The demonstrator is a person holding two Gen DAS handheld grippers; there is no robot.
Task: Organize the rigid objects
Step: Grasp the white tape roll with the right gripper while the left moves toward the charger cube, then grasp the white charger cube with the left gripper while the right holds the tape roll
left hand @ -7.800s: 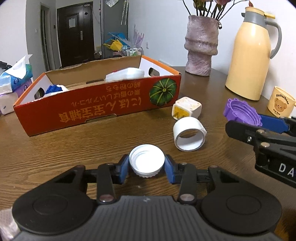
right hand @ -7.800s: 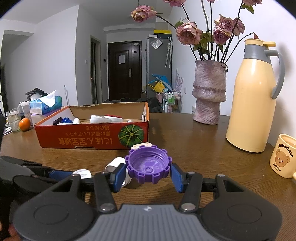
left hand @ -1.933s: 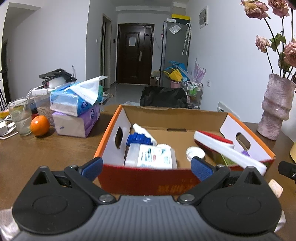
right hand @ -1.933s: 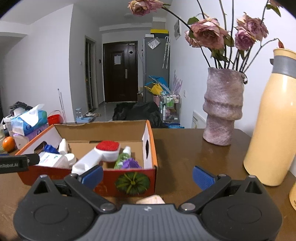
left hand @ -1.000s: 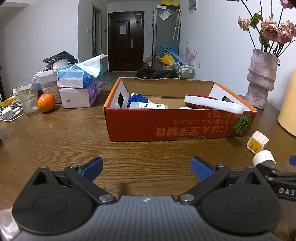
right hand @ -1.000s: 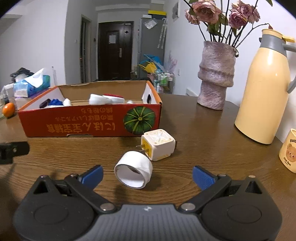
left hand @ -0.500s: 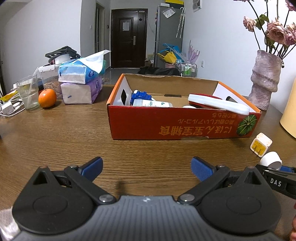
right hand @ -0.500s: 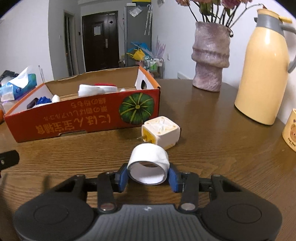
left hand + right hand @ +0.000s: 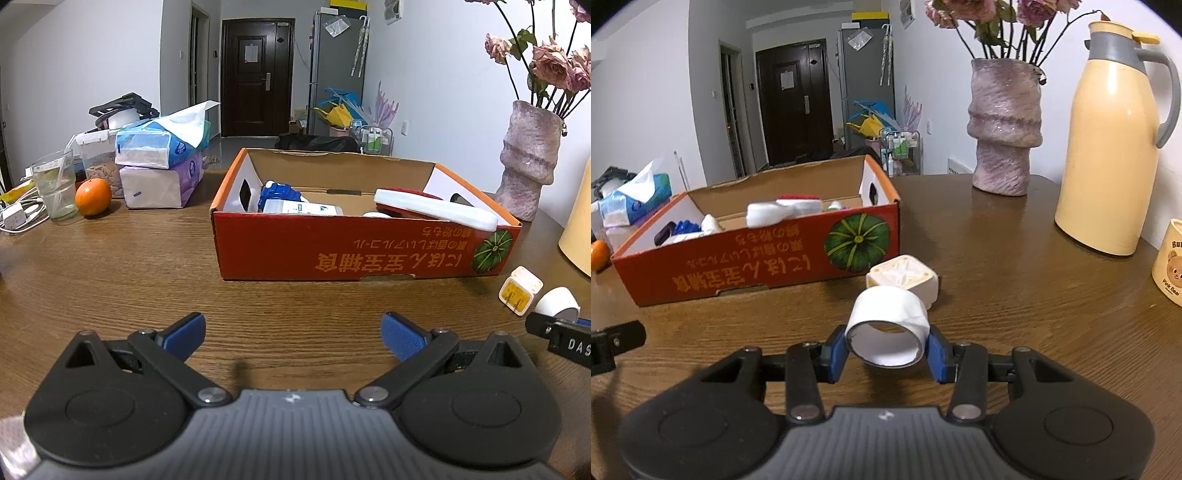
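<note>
The right gripper (image 9: 886, 345) was closed on a white ring (image 9: 888, 325). Its two blue pads (image 9: 834, 354) pressed the ring from the left and the right side, so the jaws stood narrow, only as wide as the ring. The ring lay on its side between them, with its open end toward the camera, and its lower edge was close to the table (image 9: 1015, 280); I cannot tell if it touched the wood. Just behind the ring sat a white plug (image 9: 905, 277), near it or touching, which I cannot tell. Behind the plug stood the red box (image 9: 757, 269), with several things already inside.

The left gripper (image 9: 291, 334) was spread wide and held nothing. Its blue pads (image 9: 183, 332) hung over bare wood, well apart from the box (image 9: 351, 251). In the left view the ring (image 9: 556, 301) and the plug (image 9: 519, 290) showed at the far right, in front of the right corner of the box, with the tip of the right gripper (image 9: 557, 330) at the ring.

A vase (image 9: 1004, 129), a yellow jug (image 9: 1108, 147) and a mug (image 9: 1169, 262) stood at the right side of the table. An orange (image 9: 93, 196), a glass (image 9: 55, 190) and tissue packs (image 9: 162, 162) stood at the left.
</note>
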